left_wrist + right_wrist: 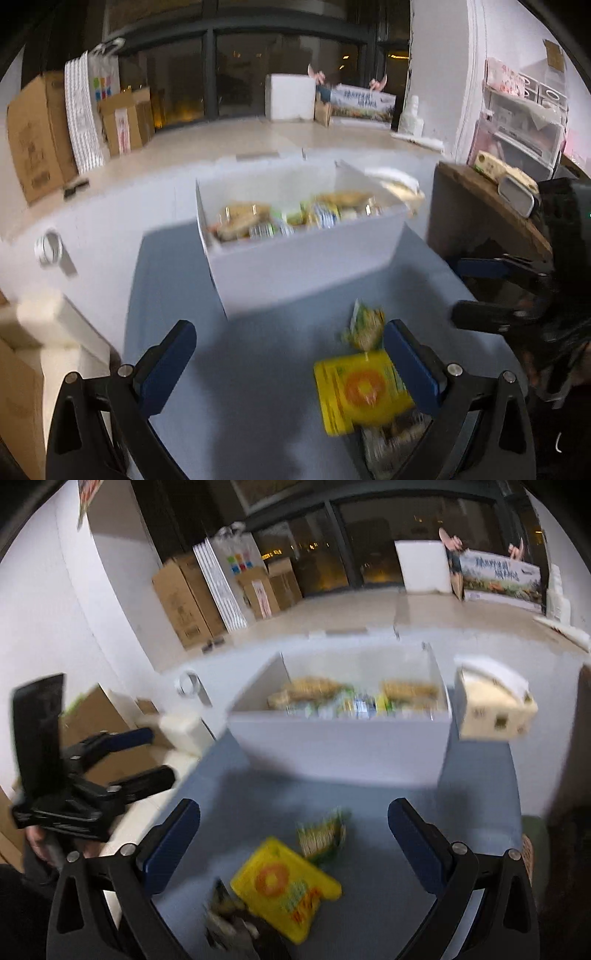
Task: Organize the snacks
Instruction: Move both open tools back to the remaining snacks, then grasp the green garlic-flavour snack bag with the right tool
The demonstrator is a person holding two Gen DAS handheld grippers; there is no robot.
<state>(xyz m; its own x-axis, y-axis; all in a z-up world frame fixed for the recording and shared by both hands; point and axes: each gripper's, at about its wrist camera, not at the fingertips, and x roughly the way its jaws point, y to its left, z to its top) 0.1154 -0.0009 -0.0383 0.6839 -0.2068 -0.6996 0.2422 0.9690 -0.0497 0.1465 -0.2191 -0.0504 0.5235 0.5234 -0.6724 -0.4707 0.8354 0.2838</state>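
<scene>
Evidently, both hand-held grippers, left [290, 363] and right [293, 843], were held open and empty above the flat yellow snack packet [284, 886], left loose before the white snack-filled bin [332, 738].

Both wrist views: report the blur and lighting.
Left wrist view: motion blur smears the white bin and yellow packet; fisheye bends the edges. Right wrist view: same blur on the packet; dark windows, dim indoor light, soft shadow before the bin.
</scene>
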